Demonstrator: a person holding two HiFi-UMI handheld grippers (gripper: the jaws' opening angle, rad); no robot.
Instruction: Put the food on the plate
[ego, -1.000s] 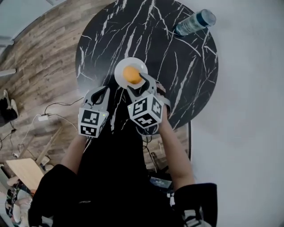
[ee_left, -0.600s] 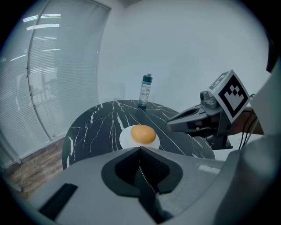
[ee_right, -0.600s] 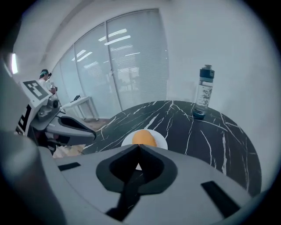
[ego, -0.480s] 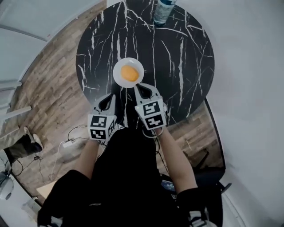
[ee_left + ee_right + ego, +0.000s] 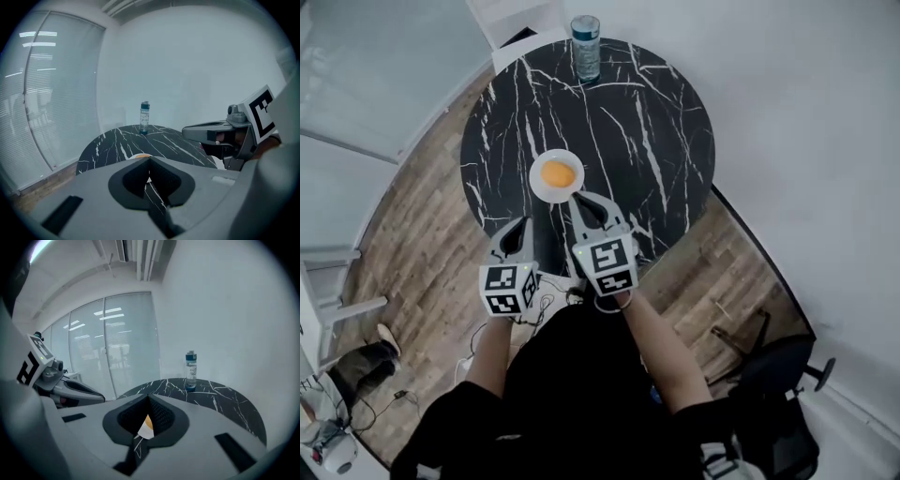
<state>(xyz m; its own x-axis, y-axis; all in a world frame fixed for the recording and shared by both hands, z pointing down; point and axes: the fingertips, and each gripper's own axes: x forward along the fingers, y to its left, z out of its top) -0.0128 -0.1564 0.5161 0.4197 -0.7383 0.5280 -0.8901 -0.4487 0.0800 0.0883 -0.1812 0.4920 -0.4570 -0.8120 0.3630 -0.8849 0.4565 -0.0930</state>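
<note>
food [image 5: 558, 173] lies on plate [image 5: 538, 188], seemingly just beyond both jaws.

Plate [image 5: 536, 185]: on the surface [image 5: 675, 141], toward my near edge, left of centre.
Food [image 5: 558, 173]: in the middle of the plate.
Bottle [image 5: 585, 47]: upright at the surface's far edge, well apart from the plate.
Right gripper [image 5: 580, 200]: just before the plate, on my side.
Left gripper [image 5: 524, 224]: left of my right gripper, over the near edge.
Chair [image 5: 778, 366]: on the floor, to my right.
</note>
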